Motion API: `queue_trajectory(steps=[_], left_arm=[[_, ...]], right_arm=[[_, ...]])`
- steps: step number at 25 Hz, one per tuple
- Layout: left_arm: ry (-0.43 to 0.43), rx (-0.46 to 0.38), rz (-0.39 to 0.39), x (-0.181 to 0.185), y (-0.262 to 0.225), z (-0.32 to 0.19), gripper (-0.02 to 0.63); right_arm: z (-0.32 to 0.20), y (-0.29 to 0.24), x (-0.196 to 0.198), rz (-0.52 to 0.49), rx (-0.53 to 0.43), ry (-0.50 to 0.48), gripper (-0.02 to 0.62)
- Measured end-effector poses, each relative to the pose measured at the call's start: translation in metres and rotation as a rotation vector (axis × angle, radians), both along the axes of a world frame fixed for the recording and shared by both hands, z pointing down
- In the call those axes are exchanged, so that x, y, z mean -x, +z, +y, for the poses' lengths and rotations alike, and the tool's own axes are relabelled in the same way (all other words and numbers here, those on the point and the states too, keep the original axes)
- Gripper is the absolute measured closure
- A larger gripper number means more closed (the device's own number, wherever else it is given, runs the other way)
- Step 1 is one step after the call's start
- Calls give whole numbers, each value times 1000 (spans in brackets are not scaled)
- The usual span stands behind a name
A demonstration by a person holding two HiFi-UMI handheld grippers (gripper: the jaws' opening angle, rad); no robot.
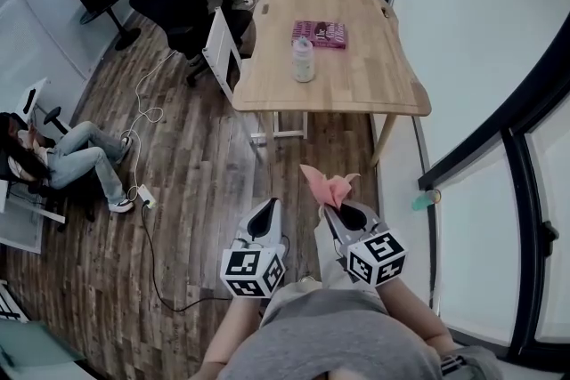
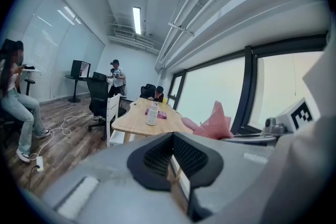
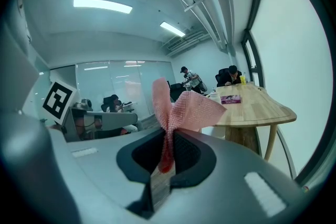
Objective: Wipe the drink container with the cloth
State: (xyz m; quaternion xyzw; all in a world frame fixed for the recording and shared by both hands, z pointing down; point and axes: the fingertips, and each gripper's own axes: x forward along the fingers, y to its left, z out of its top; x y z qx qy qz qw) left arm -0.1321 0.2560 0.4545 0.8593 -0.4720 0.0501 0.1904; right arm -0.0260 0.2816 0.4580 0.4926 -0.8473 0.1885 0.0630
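Both grippers are held low, close to the person's torso, pointing forward. The right gripper is clamped on the pink cloth; the left gripper is closed, empty. The drink container stands upright on the wooden table, well apart from both.

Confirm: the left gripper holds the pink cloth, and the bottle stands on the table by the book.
Wrong gripper. The right gripper holds the pink cloth, as the right gripper view shows; the left gripper is shut on nothing. The bottle does stand on the table by the book.
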Motion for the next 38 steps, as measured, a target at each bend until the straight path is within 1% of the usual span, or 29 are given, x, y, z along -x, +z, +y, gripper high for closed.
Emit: queue_trajectory(steps=[6, 16, 28, 38], left_arm=[[-6, 1, 0, -18, 5, -42, 603], [-16, -18, -3, -52, 0, -133, 603], [-66, -34, -24, -82, -17, -244, 603], [-115, -41, -27, -100, -19, -312, 603]], right_arm=[[-49, -2, -21, 0, -19, -2, 571], [-143, -7, -58, 6, -36, -21, 571], [-263, -25, -93, 5, -55, -76, 571], [-338, -23, -113, 11, -49, -127, 571]])
